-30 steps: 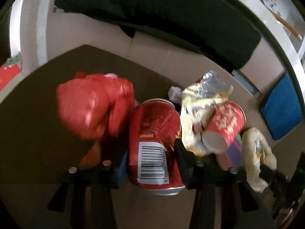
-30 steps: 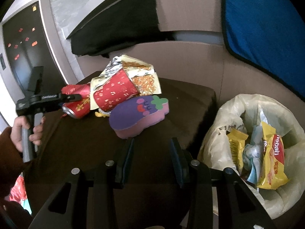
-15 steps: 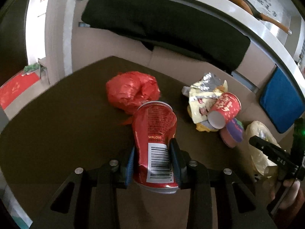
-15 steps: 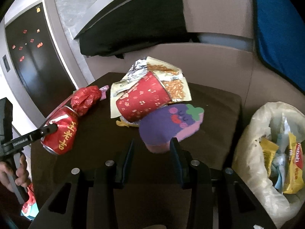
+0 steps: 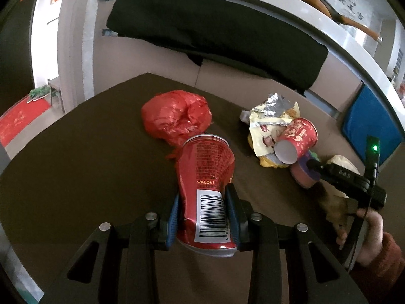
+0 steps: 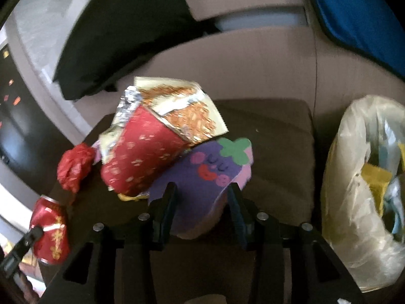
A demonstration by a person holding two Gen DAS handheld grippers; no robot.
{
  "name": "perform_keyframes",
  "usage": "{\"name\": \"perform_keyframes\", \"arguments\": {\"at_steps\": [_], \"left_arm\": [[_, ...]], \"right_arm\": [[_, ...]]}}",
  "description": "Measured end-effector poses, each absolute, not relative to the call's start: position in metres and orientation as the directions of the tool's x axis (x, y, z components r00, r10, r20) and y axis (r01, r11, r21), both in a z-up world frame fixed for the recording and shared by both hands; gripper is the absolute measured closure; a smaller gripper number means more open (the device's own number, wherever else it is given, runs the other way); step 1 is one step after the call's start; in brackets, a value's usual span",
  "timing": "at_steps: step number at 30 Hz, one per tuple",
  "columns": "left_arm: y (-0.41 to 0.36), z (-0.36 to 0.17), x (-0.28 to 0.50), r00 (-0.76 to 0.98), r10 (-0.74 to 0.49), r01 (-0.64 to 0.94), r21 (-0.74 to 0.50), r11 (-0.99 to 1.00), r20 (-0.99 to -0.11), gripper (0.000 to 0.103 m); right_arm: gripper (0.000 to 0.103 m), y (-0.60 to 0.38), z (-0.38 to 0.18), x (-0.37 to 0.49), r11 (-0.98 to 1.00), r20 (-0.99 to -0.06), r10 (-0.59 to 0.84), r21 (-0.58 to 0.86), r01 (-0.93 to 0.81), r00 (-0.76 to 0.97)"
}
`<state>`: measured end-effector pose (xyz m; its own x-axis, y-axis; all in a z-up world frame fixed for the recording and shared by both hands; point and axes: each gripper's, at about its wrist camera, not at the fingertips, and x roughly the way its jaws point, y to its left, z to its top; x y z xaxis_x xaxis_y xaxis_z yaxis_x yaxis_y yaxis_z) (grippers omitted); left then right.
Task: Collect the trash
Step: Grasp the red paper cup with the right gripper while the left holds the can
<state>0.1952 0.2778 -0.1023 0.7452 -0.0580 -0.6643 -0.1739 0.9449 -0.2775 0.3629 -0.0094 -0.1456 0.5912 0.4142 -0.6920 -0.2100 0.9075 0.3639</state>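
Meanwhile left gripper [image 5: 203, 206] fingers clamp dented red can [image 5: 206, 185]; right gripper [image 6: 201, 205] fingers wide, straddling purple sponge [image 6: 207, 177].

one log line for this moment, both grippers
left gripper: shut on can, lifted | right gripper: open around purple sponge | trash bag: open, right of table

Right gripper [image 6: 202, 202] fingers straddle the purple eggplant sponge [image 6: 207, 174]; red paper cup [image 6: 141, 154] ahead-left, trash bag [image 6: 354, 202] right
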Motion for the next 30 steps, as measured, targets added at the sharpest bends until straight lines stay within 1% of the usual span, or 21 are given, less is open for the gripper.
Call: {"name": "perform_keyframes", "arguments": {"at_steps": [1,2,4,7,9,10,11,12,13,17,21,24,26,30], "left_arm": [[0.277,-0.103,0.197,0.743,-0.063,-0.17,-0.279,0.945,-0.666,0.068],[0.276,-0.104,0.198,0.741,-0.069,-0.166,-0.282,0.945,-0.668,0.068],[0.274,-0.107,0.201,0.736,-0.077,-0.161,-0.285,0.945,-0.673,0.068],[0.272,-0.108,0.203,0.736,-0.083,-0.157,-0.289,0.944,-0.671,0.068],[0.27,-0.108,0.204,0.736,-0.088,-0.154,-0.292,0.944,-0.672,0.068],[0.27,-0.108,0.205,0.735,-0.089,-0.154,-0.293,0.944,-0.672,0.068],[0.269,-0.108,0.205,0.736,-0.088,-0.154,-0.293,0.944,-0.671,0.068],[0.269,-0.108,0.205,0.736,-0.088,-0.154,-0.293,0.944,-0.671,0.068],[0.269,-0.108,0.206,0.735,-0.09,-0.153,-0.294,0.943,-0.672,0.068],[0.269,-0.108,0.207,0.734,-0.096,-0.155,-0.302,0.941,-0.673,0.068],[0.271,-0.109,0.205,0.733,-0.1,-0.153,-0.306,0.94,-0.673,0.068],[0.274,-0.11,0.205,0.733,-0.105,-0.158,-0.318,0.935,-0.672,0.068],[0.275,-0.111,0.205,0.734,-0.109,-0.16,-0.326,0.932,-0.671,0.068],[0.276,-0.111,0.205,0.735,-0.111,-0.158,-0.328,0.931,-0.668,0.068]], "right_arm": [[0.054,-0.011,-0.148,0.364,0.903,-0.689,0.421,0.38,-0.201,0.59],[0.052,-0.012,-0.151,0.366,0.895,-0.683,0.435,0.403,-0.194,0.587],[0.048,-0.014,-0.156,0.37,0.878,-0.672,0.461,0.44,-0.187,0.58],[0.044,-0.009,-0.157,0.375,0.875,-0.669,0.472,0.436,-0.211,0.575],[0.046,-0.006,-0.154,0.378,0.877,-0.672,0.475,0.418,-0.238,0.568],[0.053,-0.003,-0.15,0.378,0.881,-0.672,0.47,0.395,-0.26,0.572],[0.062,0.0,-0.144,0.375,0.885,-0.664,0.464,0.368,-0.283,0.586],[0.066,0.003,-0.135,0.371,0.89,-0.653,0.455,0.333,-0.311,0.605],[0.067,0.007,-0.128,0.367,0.892,-0.643,0.452,0.304,-0.336,0.618],[0.067,0.03,-0.106,0.35,0.866,-0.616,0.475,0.201,-0.458,0.628],[0.067,0.052,-0.098,0.343,0.844,-0.607,0.481,0.125,-0.521,0.633],[0.067,0.056,-0.097,0.343,0.835,-0.605,0.488,0.113,-0.539,0.629],[0.065,0.053,-0.097,0.343,0.829,-0.604,0.487,0.091,-0.552,0.631],[0.064,0.055,-0.102,0.349,0.848,-0.625,0.416,0.005,-0.53,0.661]]}}
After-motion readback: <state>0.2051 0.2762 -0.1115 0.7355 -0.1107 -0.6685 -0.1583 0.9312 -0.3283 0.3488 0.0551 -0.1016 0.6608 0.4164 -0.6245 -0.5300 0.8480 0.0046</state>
